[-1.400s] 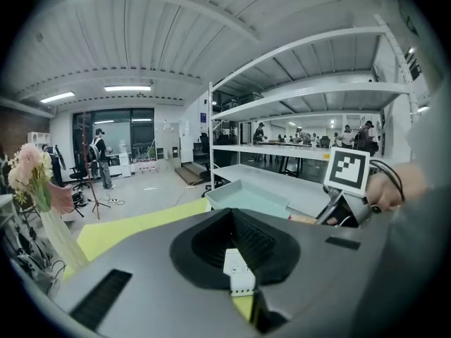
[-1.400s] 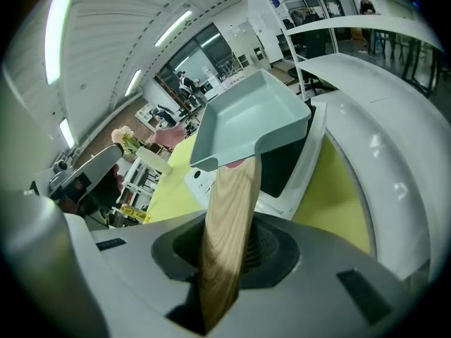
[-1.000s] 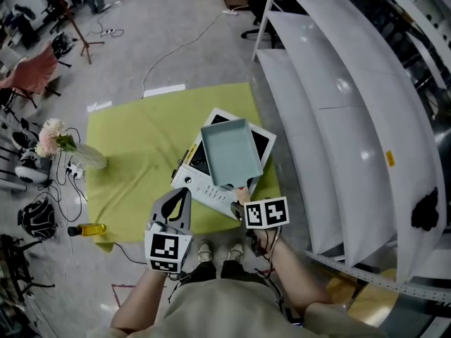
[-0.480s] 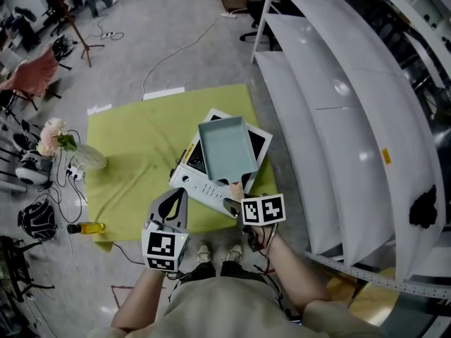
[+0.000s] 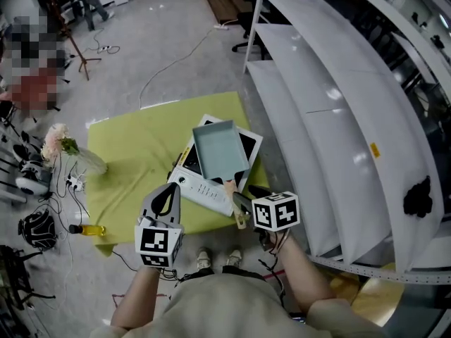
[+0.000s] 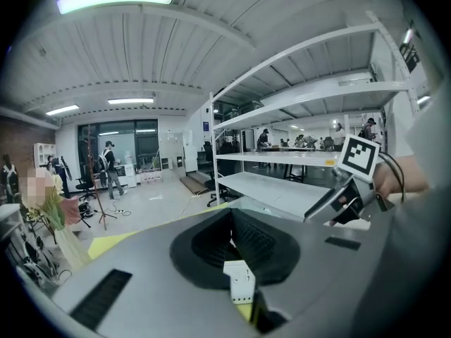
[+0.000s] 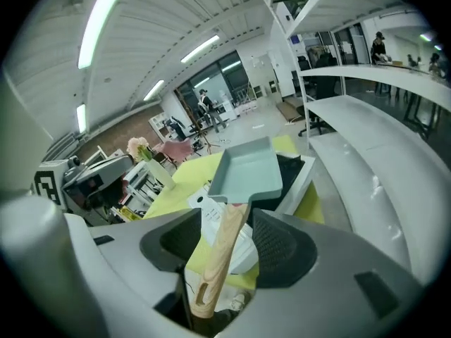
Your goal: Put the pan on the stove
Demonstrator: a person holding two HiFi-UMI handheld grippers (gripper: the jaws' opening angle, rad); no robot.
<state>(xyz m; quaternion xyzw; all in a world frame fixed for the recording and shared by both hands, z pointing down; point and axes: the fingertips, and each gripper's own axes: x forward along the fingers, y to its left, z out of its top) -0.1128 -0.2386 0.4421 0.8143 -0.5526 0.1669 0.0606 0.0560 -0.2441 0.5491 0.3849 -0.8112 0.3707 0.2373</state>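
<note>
The pale blue square pan (image 5: 220, 150) rests on the black top of the white stove (image 5: 204, 189), which stands on a yellow-green cloth (image 5: 134, 160). Its wooden handle (image 5: 237, 206) points back toward me. My right gripper (image 5: 239, 201) is open at the handle's end. In the right gripper view the handle (image 7: 222, 245) lies between the jaws of that gripper (image 7: 230, 221) with a gap on both sides, and the pan (image 7: 246, 171) sits level ahead. To the left, my left gripper (image 5: 169, 192) hangs over the cloth's near edge, shut and empty.
White shelving (image 5: 338, 118) runs along the right, close to the stove. A vase of flowers (image 5: 67, 150) and a yellow bottle (image 5: 90, 229) lie by the cloth's left edge, among cables. My shoes (image 5: 204, 259) are just below the cloth.
My right gripper has opened off the pan's handle and drawn back a little toward me. The pan stays on the stove. The left gripper has hardly moved.
</note>
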